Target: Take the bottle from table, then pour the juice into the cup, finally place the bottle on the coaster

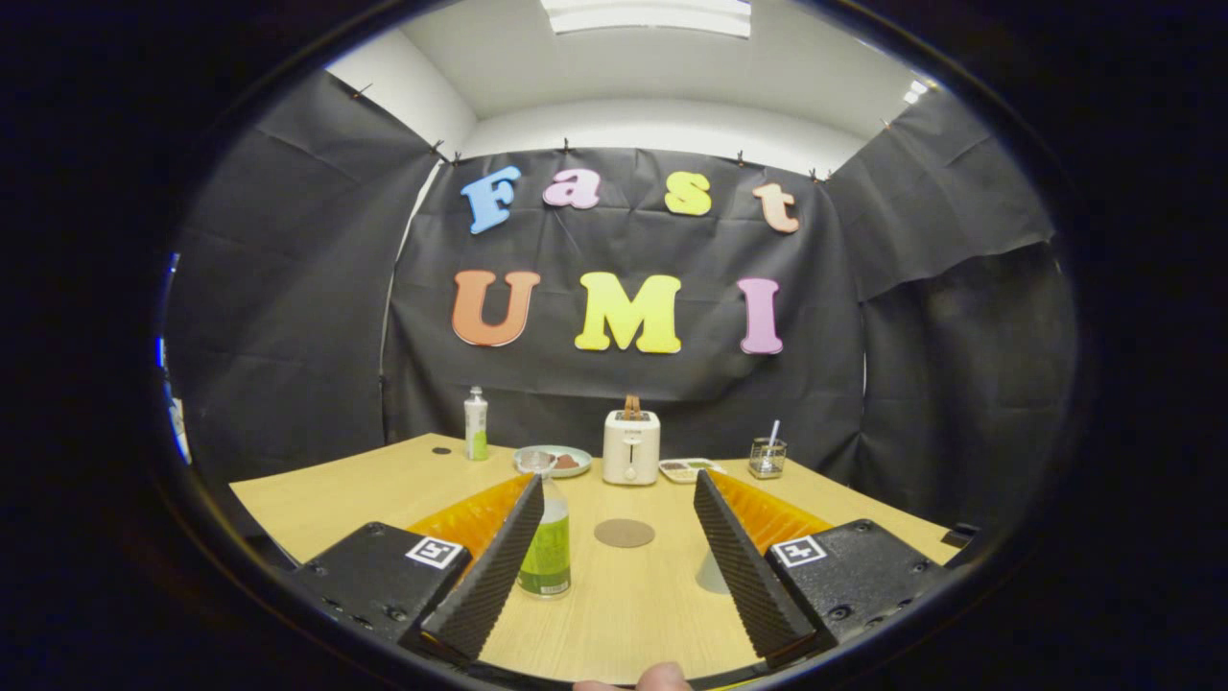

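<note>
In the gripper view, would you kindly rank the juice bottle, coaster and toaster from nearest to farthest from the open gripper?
From the gripper:
1. Juice bottle, against the left finger's inner side.
2. Coaster, ahead between the fingers.
3. Toaster, far back by the wall.

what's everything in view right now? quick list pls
bottle: 1, clear with green label and green juice, standing between the fingers, close against the left finger
coaster: 1, brown, round, flat on the table beyond the fingertips
cup: 1, pale, mostly hidden behind the right finger
toaster: 1, white, toast sticking up, back centre
plate: 1, pale, something brown on it, left of the toaster
tray: 1, shallow, contents unclear, right of the toaster
second bottle: 1, white and green, back left
glass holder: 1, clear, a stick in it, back right
table: 1, light wood
fingertip: 1, a person's, below the fingers
hand-held gripper: 1, fingers open, touching nothing
</note>
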`<state>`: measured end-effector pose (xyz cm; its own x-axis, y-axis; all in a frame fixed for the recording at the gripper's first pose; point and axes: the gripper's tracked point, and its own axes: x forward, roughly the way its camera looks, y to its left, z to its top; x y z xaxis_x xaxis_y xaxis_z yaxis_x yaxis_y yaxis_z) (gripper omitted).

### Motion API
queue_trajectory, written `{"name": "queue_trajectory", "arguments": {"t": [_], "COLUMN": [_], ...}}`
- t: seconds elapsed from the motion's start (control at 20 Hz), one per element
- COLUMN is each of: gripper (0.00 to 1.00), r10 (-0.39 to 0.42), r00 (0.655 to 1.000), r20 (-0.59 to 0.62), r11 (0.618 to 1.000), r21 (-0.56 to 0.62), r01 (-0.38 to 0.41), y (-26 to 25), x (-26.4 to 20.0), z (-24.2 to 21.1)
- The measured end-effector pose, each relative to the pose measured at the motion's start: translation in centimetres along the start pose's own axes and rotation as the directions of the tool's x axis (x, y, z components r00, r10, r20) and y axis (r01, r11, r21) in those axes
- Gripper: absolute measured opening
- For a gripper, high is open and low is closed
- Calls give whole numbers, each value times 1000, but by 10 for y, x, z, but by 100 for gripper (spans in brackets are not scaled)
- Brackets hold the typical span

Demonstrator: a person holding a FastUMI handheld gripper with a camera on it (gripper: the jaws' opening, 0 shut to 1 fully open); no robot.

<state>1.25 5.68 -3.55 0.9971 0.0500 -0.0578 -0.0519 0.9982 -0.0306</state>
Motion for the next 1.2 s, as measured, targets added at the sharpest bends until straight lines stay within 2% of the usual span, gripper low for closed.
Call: {"name": "queue_trajectory", "arguments": {"t": [0.35, 0.75, 1.2], "gripper": [100, 100, 100], "r10": [20, 99, 89], "r00": [997, 975, 942], "r20": [-75, -198, -323], "r11": [1000, 995, 996], "r21": [-16, 16, 38], "r01": [-22, -98, -81], "y": [14, 62, 75], "x": [17, 55, 99], "z": [-39, -85, -116]}}
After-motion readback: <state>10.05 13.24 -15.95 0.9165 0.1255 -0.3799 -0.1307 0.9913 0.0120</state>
